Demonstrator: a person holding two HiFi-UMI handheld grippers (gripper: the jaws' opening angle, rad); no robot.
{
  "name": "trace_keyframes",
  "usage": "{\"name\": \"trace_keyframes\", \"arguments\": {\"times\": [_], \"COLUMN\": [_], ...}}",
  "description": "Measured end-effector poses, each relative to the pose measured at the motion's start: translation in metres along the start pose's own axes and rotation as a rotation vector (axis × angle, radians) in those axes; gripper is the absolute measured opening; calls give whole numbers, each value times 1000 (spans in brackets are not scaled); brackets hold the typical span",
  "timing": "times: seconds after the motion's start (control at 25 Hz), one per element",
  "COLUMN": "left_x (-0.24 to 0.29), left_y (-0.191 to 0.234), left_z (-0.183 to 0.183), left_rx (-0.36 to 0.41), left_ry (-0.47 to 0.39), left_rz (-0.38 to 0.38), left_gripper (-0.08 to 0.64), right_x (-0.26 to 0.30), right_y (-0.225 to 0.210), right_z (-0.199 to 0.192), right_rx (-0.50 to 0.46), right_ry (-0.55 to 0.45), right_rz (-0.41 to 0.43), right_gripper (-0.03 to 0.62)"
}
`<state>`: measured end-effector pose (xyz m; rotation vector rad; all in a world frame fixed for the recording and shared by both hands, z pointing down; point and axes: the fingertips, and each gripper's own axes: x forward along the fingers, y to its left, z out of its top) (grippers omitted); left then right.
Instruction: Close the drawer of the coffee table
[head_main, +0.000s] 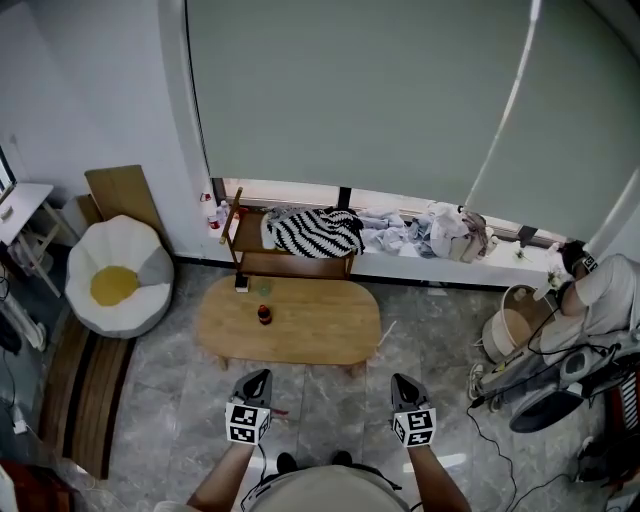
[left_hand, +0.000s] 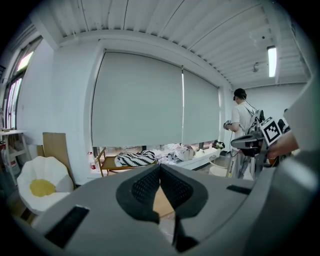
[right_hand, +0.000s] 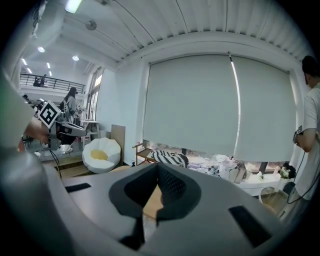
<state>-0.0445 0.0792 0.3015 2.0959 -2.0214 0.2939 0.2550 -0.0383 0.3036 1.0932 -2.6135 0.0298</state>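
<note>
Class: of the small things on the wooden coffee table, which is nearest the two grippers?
The small dark bottle near the coffee table's middle; the dark block and the greenish item lie by its far edge.

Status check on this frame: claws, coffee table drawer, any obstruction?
Shut and empty: left claw, right claw. Both short of coffee table; drawer not visible. Small bottle on top.

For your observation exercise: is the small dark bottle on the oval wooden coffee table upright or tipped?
Upright: the small dark bottle stands on its base, cap uppermost, on the oval wooden coffee table.
</note>
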Motion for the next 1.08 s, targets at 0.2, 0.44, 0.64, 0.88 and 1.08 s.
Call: {"name": "trace_keyframes", "arguments": {"times": [0.2,0.44,0.64,0.88,1.08], "left_x": [1,0,-1,0,-5], "left_y": [6,1,3,-1,-9], "left_z": [-1,7,12,13,14], "left_rx": [-17,-9,-11,-7,-8], "left_ry": [0,-5,-21,-24,-22], "left_rz": [19,25,30,39,35], "left_gripper": [21,21,21,21,21], "right_x": [4,2,4,4,-4], "right_y": [1,0,-4,-13,-13], "right_z": [1,6,14,15,12], "right_rx": [-14,-24,-24,-20,-17], "right_ry": [1,-8,-24,-35,-28], "right_rz": [16,34,39,44,51], "right_gripper": [18,18,18,18,18]}}
